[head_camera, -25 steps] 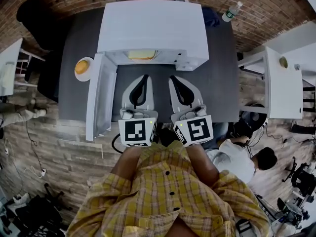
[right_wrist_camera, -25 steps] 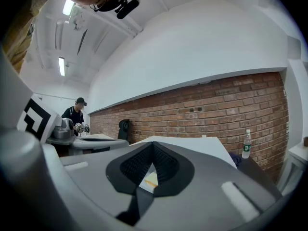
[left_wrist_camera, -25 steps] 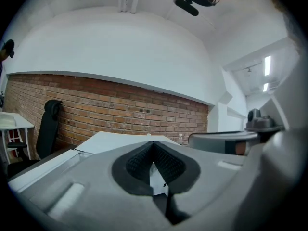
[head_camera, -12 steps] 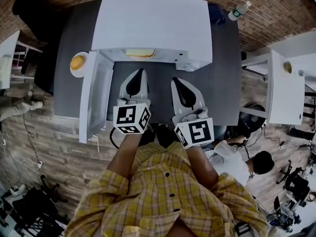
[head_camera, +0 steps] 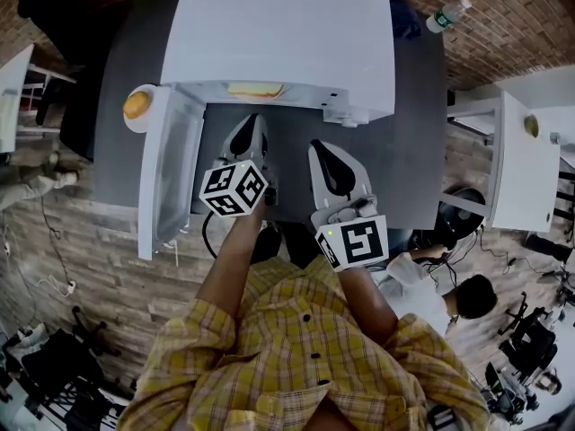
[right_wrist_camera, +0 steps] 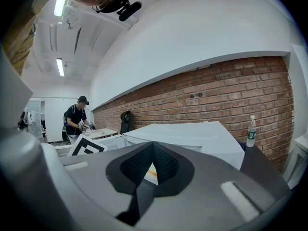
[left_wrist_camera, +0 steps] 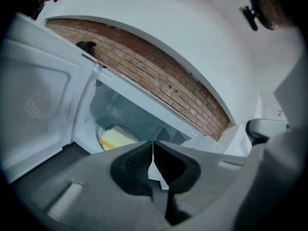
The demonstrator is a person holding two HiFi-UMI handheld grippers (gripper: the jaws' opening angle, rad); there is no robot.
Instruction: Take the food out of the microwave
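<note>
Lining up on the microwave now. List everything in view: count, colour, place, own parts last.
table: one, dark grey, centre
microwave: one, white, on the table, door open leftward
food: one, yellow, inside the microwave
plate: one, white, holding orange food, left of the microwave
bottle: one, clear, by the table's far right corner
side table: one, white, right of the table
bystander: one, seated lower right
left gripper: one, grey, jaws together, empty, facing the cavity
right gripper: one, grey, jaws together, empty, beside it
</note>
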